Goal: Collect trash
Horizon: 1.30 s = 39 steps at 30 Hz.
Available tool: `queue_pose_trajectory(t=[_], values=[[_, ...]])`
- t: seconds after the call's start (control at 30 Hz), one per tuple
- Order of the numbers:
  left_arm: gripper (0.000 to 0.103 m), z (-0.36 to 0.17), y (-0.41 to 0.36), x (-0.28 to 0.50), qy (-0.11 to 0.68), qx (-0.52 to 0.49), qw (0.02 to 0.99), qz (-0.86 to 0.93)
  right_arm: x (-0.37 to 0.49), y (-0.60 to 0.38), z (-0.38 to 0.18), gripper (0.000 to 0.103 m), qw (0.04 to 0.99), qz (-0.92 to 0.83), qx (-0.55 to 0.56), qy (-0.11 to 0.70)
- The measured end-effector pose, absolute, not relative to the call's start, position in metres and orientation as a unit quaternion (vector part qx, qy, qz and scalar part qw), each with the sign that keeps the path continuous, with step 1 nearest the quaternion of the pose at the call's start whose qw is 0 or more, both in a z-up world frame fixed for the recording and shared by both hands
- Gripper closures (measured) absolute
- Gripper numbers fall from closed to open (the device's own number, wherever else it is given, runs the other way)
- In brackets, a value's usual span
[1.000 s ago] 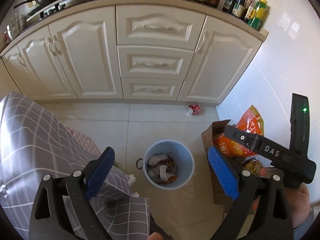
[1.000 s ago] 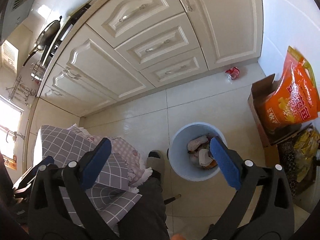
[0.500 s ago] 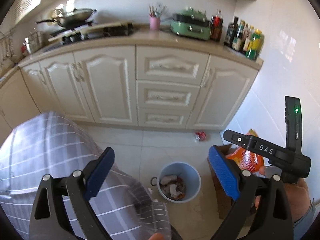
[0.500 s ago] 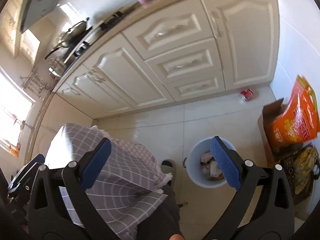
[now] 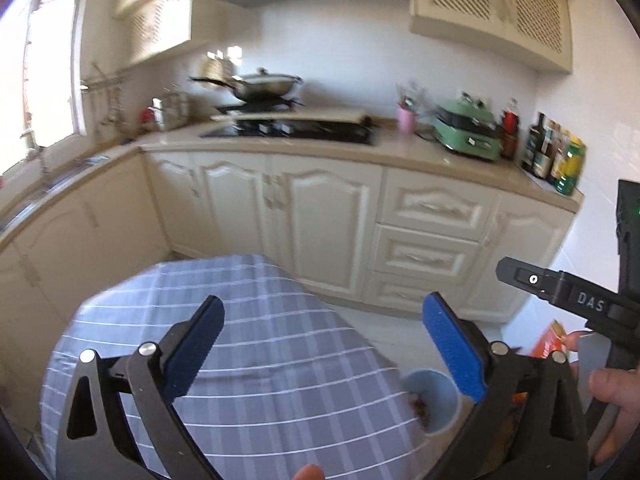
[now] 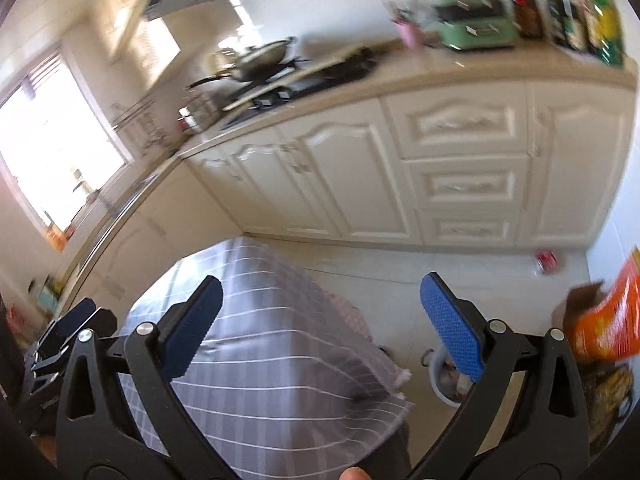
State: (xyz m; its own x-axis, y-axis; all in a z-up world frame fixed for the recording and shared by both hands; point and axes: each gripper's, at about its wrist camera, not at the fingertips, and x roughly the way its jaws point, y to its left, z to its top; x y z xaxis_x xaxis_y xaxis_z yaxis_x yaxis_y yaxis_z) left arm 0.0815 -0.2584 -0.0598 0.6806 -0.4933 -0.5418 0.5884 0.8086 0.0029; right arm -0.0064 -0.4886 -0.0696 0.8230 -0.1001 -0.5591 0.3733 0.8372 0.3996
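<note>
A small crumpled red can or wrapper [image 6: 546, 261] lies alone on the pale tiled floor [image 6: 400, 280] at the foot of the cream panelled kitchen cabinets [image 6: 460, 184], near the white wall on the right; the blur leaves it unclear which of the two it is. By its looks it should be light and thin-walled, likely to dent or skid on the glossy tile, so a pinch across its middle from above seems the safest hold. The round light-blue plastic bin [image 5: 434, 396], already holding scraps, stands on the floor well apart from it, beside a brown cardboard box [image 6: 576, 304] with a bright orange printed bag [image 6: 608, 320] leaning out.

The right gripper [image 6: 320, 316] hangs high over the floor, its blue-padded jaws spread wide with nothing between them. The left gripper [image 5: 322, 332] is likewise spread and empty, pointed toward the cabinets over a grey-and-white checked cloth [image 5: 260, 360] that fills the lower view. The red item does not show in the left view. On the beige countertop [image 5: 400, 152] sit a steel wok [image 5: 264, 86], a mint-green appliance [image 5: 468, 132] and a row of dark bottles [image 5: 552, 152]. Both views are smeared by motion.
</note>
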Motion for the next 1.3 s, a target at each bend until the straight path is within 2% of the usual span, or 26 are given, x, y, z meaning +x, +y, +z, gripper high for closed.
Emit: queue_pose_trajectory(t=[0.4, 0.77, 1.3], values=[[0.005, -0.006, -0.139, 0.079, 0.199, 0.072, 0.961, -0.179, 0.031, -0.373, -0.003, 0.006, 0.956, -0.057, 0.172, 0.231], [0.005, 0.032, -0.061, 0.069, 0.164, 0.042, 0.981, -0.098, 0.040, -0.287, 0.041, 0.006, 0.978, -0.043, 0.095, 0.182], [0.004, 0.056, -0.023, 0.061, 0.141, 0.014, 0.989, -0.052, 0.041, -0.242, 0.060, 0.006, 0.986, -0.033, 0.064, 0.151]])
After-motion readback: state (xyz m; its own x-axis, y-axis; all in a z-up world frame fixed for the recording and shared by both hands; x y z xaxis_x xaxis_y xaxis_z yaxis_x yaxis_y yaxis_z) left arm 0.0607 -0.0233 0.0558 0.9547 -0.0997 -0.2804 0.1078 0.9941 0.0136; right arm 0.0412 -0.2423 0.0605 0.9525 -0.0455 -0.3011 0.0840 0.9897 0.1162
